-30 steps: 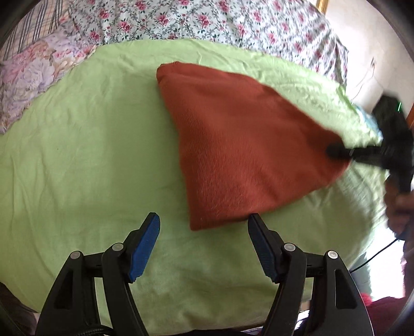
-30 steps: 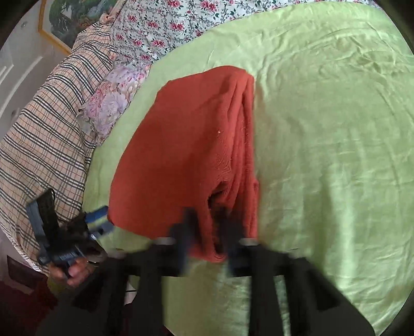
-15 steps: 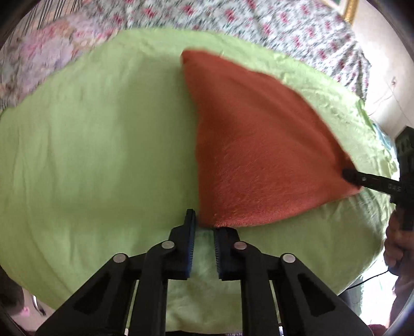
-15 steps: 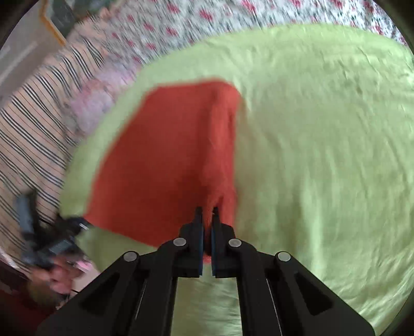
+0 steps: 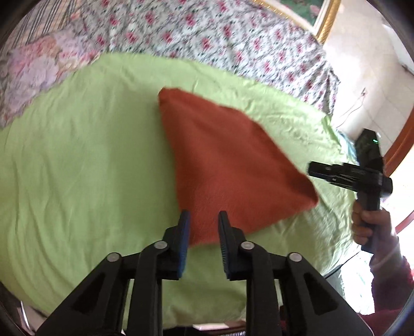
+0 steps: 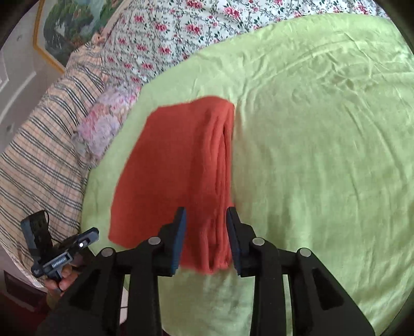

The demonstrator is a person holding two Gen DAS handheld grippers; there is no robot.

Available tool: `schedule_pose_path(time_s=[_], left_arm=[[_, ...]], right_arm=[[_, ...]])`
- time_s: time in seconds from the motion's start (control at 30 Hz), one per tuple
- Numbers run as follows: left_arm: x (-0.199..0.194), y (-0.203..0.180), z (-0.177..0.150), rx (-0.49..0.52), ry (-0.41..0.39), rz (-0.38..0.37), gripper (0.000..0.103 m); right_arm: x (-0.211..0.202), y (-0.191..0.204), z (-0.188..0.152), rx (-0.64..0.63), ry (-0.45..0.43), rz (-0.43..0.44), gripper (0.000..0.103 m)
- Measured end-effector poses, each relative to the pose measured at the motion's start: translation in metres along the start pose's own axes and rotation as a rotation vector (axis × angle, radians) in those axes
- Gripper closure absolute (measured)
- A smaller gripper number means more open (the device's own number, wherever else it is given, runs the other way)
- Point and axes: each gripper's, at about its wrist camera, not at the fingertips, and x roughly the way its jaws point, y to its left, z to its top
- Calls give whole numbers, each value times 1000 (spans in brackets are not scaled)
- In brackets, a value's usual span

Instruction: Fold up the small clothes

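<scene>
A light green sheet (image 5: 77, 168) is spread over the bed, creased and rumpled here and there, and beyond it lies a floral bedspread (image 5: 207, 33) in white with small pink flowers. Off to one side sits a pillow (image 6: 103, 121) printed with pale lilac blossoms, and next to that a striped plaid blanket (image 6: 46, 144) in peach and dark lines. A gold-framed picture (image 6: 67, 23) hangs on the wall behind the bed, and the wall itself is pale. There is one piece of clothing to count: a single rust-red garment (image 5: 227, 165), folded flat on the green sheet near its middle, with its stacked folded edges running along one side in the right wrist view. There are two grippers. The left gripper (image 5: 203, 219) hovers at the near corner of the garment, its blue pads having just been spreading apart, the cloth seen between them but not pinched. The right gripper (image 6: 206, 214) sits over the layered edge, its jaws likewise just opening, the pads standing clear of the fabric on either side. A hand (image 5: 367, 224) in a dark red sleeve (image 5: 390, 287) grips the right tool's handle.
</scene>
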Motion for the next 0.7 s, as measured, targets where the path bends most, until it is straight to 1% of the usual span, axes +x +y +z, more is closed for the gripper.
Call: schedule_pose_path(time_s=[0.07, 0.2, 0.27, 0.33, 0.37, 0.4, 0.43, 0.5, 0.57, 0.6, 0.7], left_arm=[[6, -3, 7, 5, -4, 0, 77], [25, -7, 18, 8, -3, -53, 76], [38, -7, 23, 10, 9, -79, 75], [55, -4, 26, 1, 40, -72, 75], [59, -3, 29, 3, 45, -68, 75], [60, -3, 30, 4, 41, -65, 75], [62, -2, 31, 7, 42, -60, 75], [70, 1, 32, 10, 72, -33, 77], [85, 4, 29, -3, 120, -10, 79], [87, 5, 27, -8, 118, -13, 79], [90, 3, 29, -7, 118, 4, 80]], right_arm=[[10, 4, 15, -7, -5, 7, 70], [40, -1, 48, 16, 8, 38, 70], [54, -6, 60, 38, 14, 45, 70], [71, -14, 71, 72, 41, 71, 70], [80, -17, 75, 81, 66, 82, 73], [87, -16, 79, 75, 85, 65, 93], [86, -12, 82, 60, 76, 42, 93], [73, -1, 87, 23, 24, 59, 93], [69, 5, 87, -18, -1, 11, 93], [73, 6, 86, -34, 7, -25, 93], [102, -4, 72, -52, 70, -119, 93]])
